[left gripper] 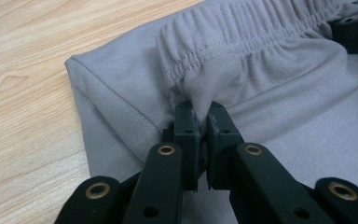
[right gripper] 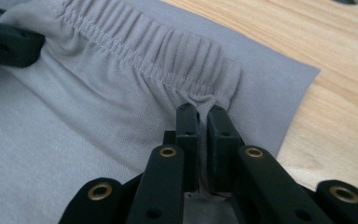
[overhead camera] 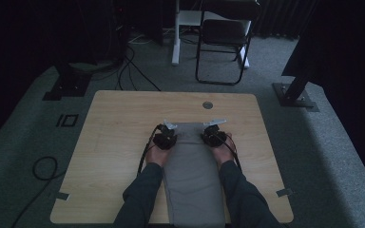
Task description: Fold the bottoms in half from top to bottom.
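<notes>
The grey shorts [overhead camera: 192, 171] lie lengthwise toward the person, waistband [left gripper: 242, 42] at the far end. Left gripper [left gripper: 204, 111] and right gripper [right gripper: 204, 112] each pinch a waistband corner, equally near.

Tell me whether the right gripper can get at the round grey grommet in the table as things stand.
Probably not yet: the right gripper is shut on the grey garment's waistband. The grommet lies just beyond, with bare table between.

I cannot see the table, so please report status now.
Left gripper and right gripper both shut on waistband of grey trousers. Trousers flat on table. Nothing in the way.
</notes>
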### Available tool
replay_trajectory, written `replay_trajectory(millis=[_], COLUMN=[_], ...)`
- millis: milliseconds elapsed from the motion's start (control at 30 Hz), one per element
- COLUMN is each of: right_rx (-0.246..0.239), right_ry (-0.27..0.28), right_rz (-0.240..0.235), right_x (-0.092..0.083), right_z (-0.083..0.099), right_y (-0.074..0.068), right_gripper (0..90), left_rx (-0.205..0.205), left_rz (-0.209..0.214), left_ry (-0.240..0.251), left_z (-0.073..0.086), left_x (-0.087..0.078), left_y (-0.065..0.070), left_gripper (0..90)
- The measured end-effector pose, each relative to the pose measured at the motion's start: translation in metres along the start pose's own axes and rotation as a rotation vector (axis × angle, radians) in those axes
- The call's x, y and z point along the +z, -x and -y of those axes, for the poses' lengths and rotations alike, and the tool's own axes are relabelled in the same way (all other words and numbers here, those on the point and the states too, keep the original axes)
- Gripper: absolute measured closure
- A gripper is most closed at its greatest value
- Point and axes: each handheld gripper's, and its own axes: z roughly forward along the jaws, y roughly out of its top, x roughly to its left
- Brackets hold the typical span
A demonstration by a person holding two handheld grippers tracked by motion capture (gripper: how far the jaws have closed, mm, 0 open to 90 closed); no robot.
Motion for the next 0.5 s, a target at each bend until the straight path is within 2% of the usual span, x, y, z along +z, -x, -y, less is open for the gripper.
replay_trajectory(millis=[67,100,133,233,267,300,333,367,500], right_rx=[-0.011,-0.021,-0.032,-0.053,-0.053,-0.056,-0.056,-0.062,-0.094], right_ry=[0.015,0.029,0.045,0.094,0.094,0.113,0.137,0.15,0.182], right_rz=[0.0,-0.001,0.001,-0.005,-0.005,-0.009,-0.02,-0.024,-0.05], right_x=[-0.007,-0.014,-0.02,-0.044,-0.044,-0.053,-0.068,-0.075,-0.106], right_z=[-0.004,-0.008,-0.011,-0.022,-0.022,-0.024,-0.027,-0.027,-0.018], right_y=[0.0,-0.001,-0.001,-0.002,-0.002,-0.003,-0.004,-0.005,-0.014], right_gripper=[85.7,85.7,85.7,85.6,85.6,85.6,85.6,85.6,85.4], left_rx=[0.0,0.0,-0.012,-0.015,-0.015,-0.017,-0.024,-0.026,0.006], left_rz=[0.015,0.015,0.033,0.058,0.058,0.078,0.086,0.102,0.141], left_ry=[0.02,0.02,0.063,0.124,0.124,0.148,0.165,0.183,0.204], left_z=[-0.006,-0.006,-0.012,-0.021,-0.021,-0.024,-0.024,-0.024,-0.012], left_x=[-0.01,-0.01,-0.025,-0.053,-0.053,-0.068,-0.075,-0.085,-0.115], left_y=[-0.001,-0.001,-0.002,0.0,0.0,0.003,0.005,0.007,0.023], left_gripper=[85.8,85.8,85.8,85.8,85.8,85.8,85.8,85.8,85.7])
